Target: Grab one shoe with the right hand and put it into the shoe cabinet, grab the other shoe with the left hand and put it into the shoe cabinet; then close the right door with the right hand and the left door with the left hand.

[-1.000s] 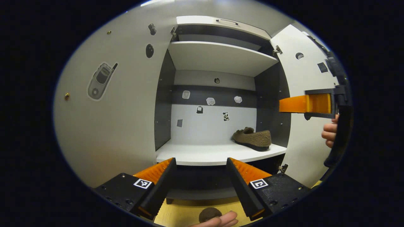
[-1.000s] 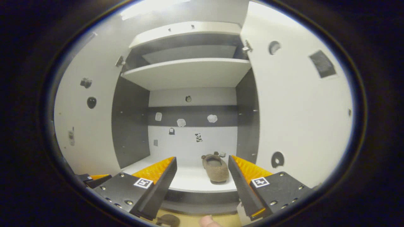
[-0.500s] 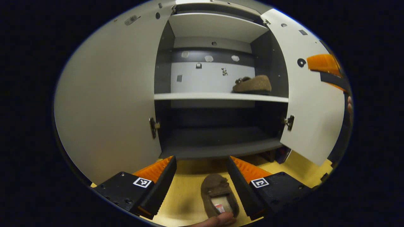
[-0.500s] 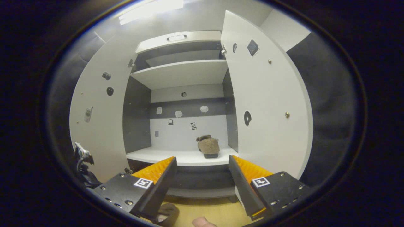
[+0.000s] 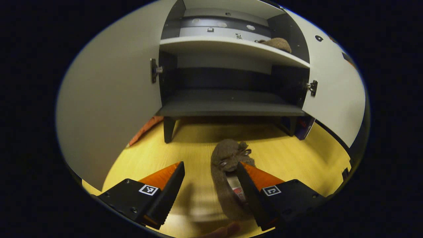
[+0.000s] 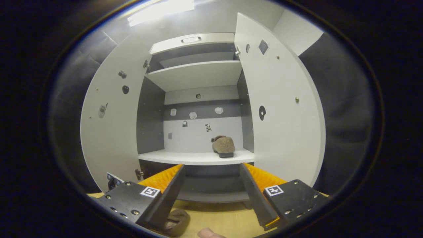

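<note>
One fuzzy brown slipper (image 6: 223, 146) sits on the white cabinet shelf (image 6: 185, 157); the second slipper (image 5: 228, 178) lies on the yellow floor (image 5: 290, 155) below, between my spread left gripper (image 5: 210, 180). My right gripper (image 6: 211, 180) is also spread, empty.

No readable text, square coded marker on each finger block of left gripper (image 5: 210, 172), right gripper (image 6: 211, 172)

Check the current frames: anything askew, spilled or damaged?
Nothing damaged or spilled. One brown shoe sits upright on the white shelf, both cabinet doors stand open. The second shoe lies on the yellow floor off-centre between the left gripper's open jaws, close against one finger; that fits a pickup, not a fault.
</note>
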`<state>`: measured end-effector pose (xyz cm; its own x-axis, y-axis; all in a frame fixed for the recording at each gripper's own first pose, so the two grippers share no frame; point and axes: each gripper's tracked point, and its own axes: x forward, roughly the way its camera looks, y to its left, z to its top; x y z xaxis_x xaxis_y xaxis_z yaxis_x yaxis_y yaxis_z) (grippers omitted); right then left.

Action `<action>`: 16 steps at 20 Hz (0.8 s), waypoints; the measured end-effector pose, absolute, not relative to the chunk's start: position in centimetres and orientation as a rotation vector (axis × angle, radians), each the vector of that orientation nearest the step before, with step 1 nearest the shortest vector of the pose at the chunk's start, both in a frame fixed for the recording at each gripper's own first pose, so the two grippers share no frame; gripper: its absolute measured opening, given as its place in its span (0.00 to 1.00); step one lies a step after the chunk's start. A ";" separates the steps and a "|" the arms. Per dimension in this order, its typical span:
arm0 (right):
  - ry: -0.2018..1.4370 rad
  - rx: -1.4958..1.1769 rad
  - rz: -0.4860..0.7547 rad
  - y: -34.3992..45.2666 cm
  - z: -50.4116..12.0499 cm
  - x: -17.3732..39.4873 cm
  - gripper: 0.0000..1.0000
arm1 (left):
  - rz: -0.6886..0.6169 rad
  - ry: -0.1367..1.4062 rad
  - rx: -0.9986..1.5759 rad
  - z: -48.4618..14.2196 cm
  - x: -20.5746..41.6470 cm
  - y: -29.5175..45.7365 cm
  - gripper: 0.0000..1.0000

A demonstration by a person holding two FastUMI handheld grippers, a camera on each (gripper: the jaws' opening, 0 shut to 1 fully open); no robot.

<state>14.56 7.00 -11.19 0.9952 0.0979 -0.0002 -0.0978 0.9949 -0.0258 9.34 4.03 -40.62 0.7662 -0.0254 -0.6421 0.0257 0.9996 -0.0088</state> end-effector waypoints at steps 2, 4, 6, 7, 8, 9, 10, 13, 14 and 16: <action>0.000 -0.025 0.079 6.5 -10.9 14.8 0.99 | -0.037 0.799 0.015 -42.9 8.3 3.8 0.94; -0.010 -0.010 0.072 6.2 -10.0 14.7 0.99 | -0.065 0.879 0.006 -44.4 7.8 3.1 0.76; -0.032 0.002 0.081 6.2 -9.0 14.5 0.99 | -0.086 0.914 -0.045 -44.7 7.8 2.2 0.48; -0.042 -0.001 0.083 6.0 -8.6 14.5 0.99 | -0.063 0.920 -0.028 -44.7 8.1 3.0 0.31; -0.051 -0.007 0.081 5.9 -8.3 14.4 0.99 | -0.053 0.928 -0.016 -44.7 8.2 3.1 0.14; -0.058 -0.014 0.078 5.8 -8.0 14.5 0.99 | -0.056 0.934 -0.007 -44.4 8.1 3.0 0.06; -0.059 -0.022 0.073 5.6 -7.7 14.7 0.99 | -0.058 0.931 0.007 -44.0 8.2 2.9 0.02; -0.054 -0.038 0.052 4.9 -6.9 15.3 0.99 | -0.072 0.876 0.038 -41.3 8.7 2.5 0.01; -0.055 -0.038 0.046 4.7 -6.6 15.5 0.98 | -0.074 0.844 0.048 -40.1 9.1 2.4 0.01; -0.062 -0.041 0.038 4.4 -5.9 15.6 0.98 | -0.075 0.783 0.050 -37.2 9.6 2.3 0.01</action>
